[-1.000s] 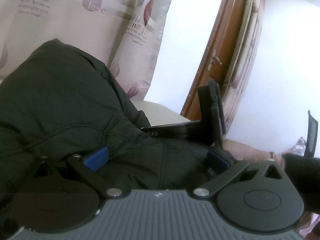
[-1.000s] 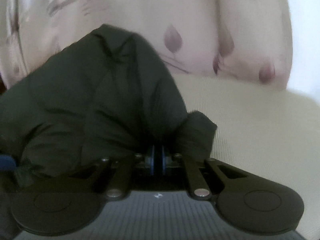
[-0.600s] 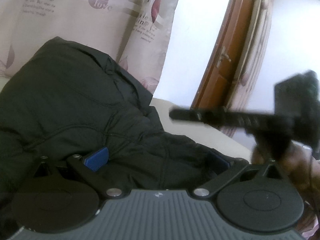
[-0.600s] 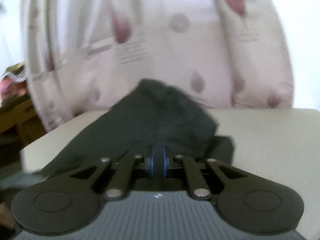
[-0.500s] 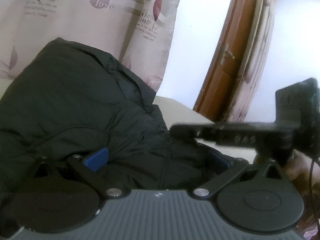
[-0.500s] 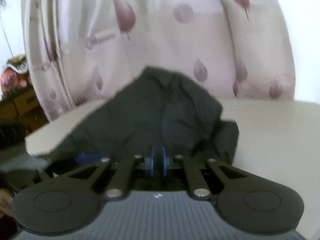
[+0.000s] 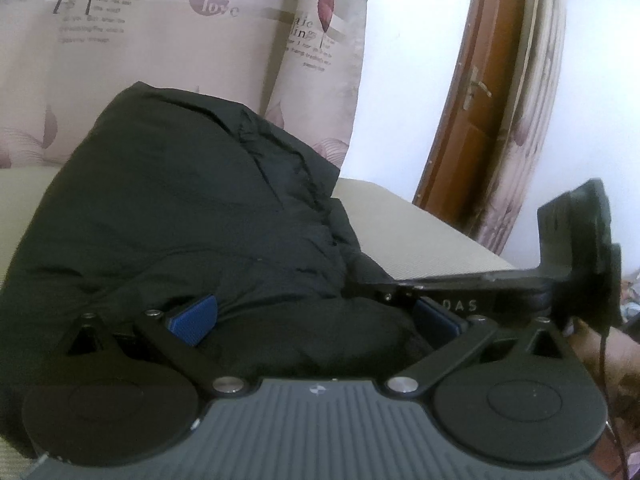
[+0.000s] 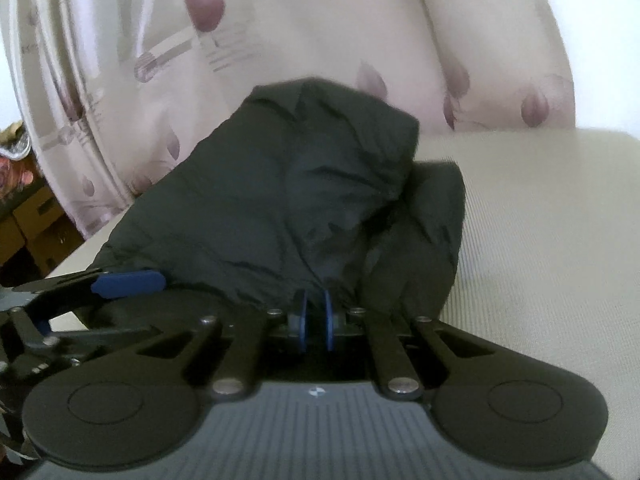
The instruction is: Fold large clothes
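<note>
A large black padded jacket (image 7: 192, 216) lies bunched on a beige cushioned surface (image 7: 416, 232). My left gripper (image 7: 316, 320) is open, its blue pads wide apart with jacket fabric bulging between them. My right gripper (image 8: 314, 312) is shut on a fold of the jacket (image 8: 304, 184), which rises in a heap ahead of it. The right gripper's body shows in the left wrist view (image 7: 472, 292) at the right, against the jacket's edge. The left gripper's blue finger (image 8: 128, 282) shows at the left in the right wrist view.
A pale curtain with purple leaf prints (image 7: 160, 40) hangs behind the surface. A brown wooden door (image 7: 476, 92) stands at the back right. Cardboard boxes (image 8: 28, 216) sit low at the far left of the right wrist view.
The right gripper swung from beside the door across to the jacket's right edge, still holding fabric. The jacket heap shifted and spread. The left gripper stayed open in place.
</note>
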`<state>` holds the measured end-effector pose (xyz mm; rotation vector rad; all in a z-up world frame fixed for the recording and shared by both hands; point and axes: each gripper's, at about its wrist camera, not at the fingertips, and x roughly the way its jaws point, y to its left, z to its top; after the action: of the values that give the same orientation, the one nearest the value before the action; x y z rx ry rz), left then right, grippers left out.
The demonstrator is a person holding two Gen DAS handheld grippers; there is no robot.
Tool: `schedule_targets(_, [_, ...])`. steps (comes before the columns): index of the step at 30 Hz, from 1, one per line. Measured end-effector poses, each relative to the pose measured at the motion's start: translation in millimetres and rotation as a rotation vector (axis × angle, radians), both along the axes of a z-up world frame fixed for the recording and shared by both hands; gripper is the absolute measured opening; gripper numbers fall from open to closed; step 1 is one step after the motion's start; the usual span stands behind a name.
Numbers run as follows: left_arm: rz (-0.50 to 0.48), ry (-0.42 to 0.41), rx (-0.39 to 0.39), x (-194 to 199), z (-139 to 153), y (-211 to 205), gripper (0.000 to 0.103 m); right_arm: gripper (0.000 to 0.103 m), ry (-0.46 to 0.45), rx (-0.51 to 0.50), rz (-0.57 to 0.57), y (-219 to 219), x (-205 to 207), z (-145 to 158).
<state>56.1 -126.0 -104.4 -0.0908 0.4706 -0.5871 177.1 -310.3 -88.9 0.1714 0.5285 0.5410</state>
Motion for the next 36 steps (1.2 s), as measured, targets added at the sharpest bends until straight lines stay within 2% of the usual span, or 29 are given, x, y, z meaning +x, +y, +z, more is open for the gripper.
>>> schedule_targets(5, [0.014,0.0,0.033,-2.4,5.6,2.3,0.103,0.007,-0.051,-0.04,-0.029,6.4,-6.0,-20.6])
schedule_targets(10, [0.056,0.009,0.078,-5.5,13.2,5.3,0.103,0.008,-0.128,-0.193,-0.042,26.9,-13.3,-19.1])
schedule_targets(14, [0.106,0.001,0.103,-5.4,20.9,16.5,0.103,0.012,-0.103,-0.141,-0.064,21.6,-10.2,-9.1])
schedule_targets(15, [0.122,-0.011,0.11,-5.8,24.5,18.8,0.103,0.016,-0.111,-0.137,-0.071,21.1,-11.7,-5.0])
schedule_targets(17, [0.152,-0.035,0.122,-5.6,32.6,26.3,0.103,0.041,-0.129,-0.1,-0.099,16.5,-14.9,2.9])
schedule_targets(18, [0.166,-0.049,0.123,-4.8,37.0,31.3,0.103,0.069,-0.135,-0.045,-0.114,10.3,-17.5,7.3])
schedule_targets(19, [0.18,-0.062,0.126,-3.7,41.2,35.3,0.103,0.091,-0.141,0.015,-0.115,4.0,-19.1,10.4])
schedule_targets(21, [0.208,-0.084,0.143,2.2,48.5,44.3,0.103,0.094,-0.143,0.083,-0.108,-4.4,-18.9,15.5])
schedule_targets(25, [0.28,-0.081,0.181,24.0,56.0,62.7,0.103,0.094,-0.045,0.053,-0.134,-6.8,2.4,15.1])
schedule_targets(27, [0.303,-0.062,0.149,33.9,58.1,80.0,0.103,0.094,0.008,0.075,-0.151,-11.6,13.2,8.4])
schedule_targets(31, [0.314,0.024,0.001,63.7,53.3,127.5,0.103,0.098,0.11,0.128,-0.129,-17.2,30.0,-5.6])
schedule_targets(34, [0.19,0.178,-0.068,98.8,36.6,149.3,0.103,0.1,0.172,0.188,-0.102,-21.4,45.5,-12.6])
schedule_targets(36, [0.104,0.267,-0.152,118.8,21.3,160.6,0.103,0.103,0.233,0.236,-0.069,-24.1,59.7,-18.4])
